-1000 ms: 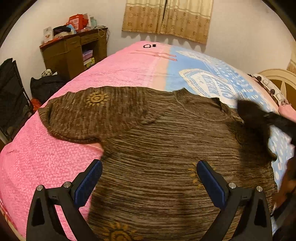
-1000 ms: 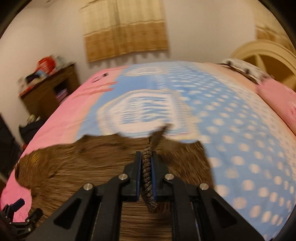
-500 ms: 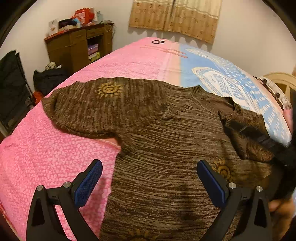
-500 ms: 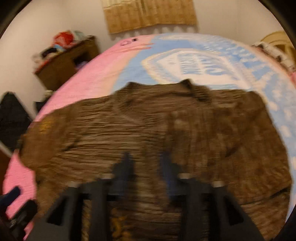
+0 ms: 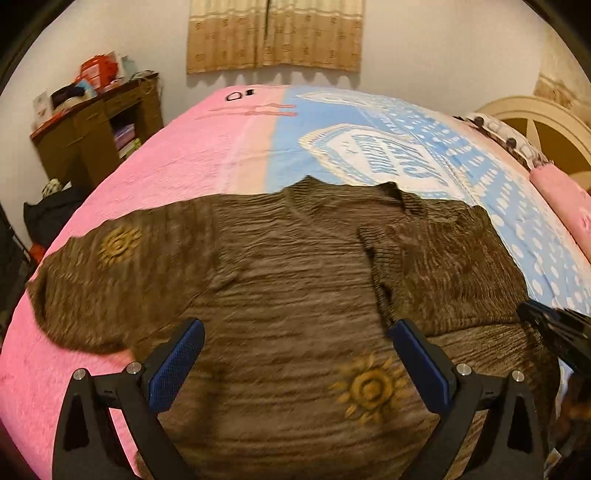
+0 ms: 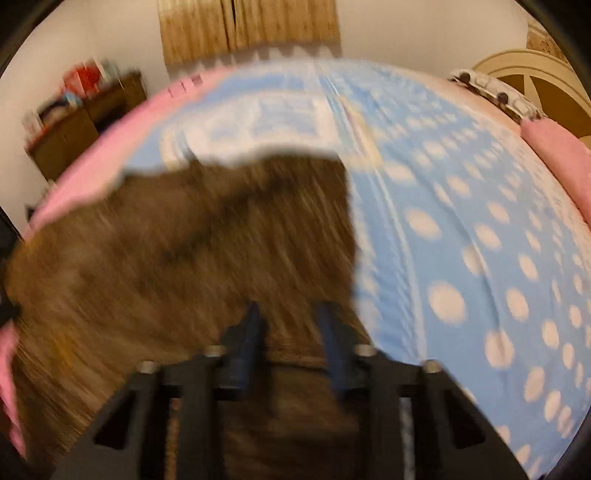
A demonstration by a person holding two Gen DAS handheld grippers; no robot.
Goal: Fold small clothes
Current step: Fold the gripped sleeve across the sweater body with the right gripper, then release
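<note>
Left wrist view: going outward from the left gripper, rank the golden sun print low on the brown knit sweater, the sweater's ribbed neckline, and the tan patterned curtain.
1. Golden sun print: just ahead of the left gripper, between its fingers, right of centre.
2. Ribbed neckline of the brown knit sweater: mid-bed, centre.
3. Tan patterned curtain: far wall, top.

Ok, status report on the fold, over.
Left gripper open above the brown sweater, holding nothing. Right gripper jaws closing, a gap between the pads, sweater below. Right sleeve folded in; left sleeve spread out. Nothing obstructing.
</note>
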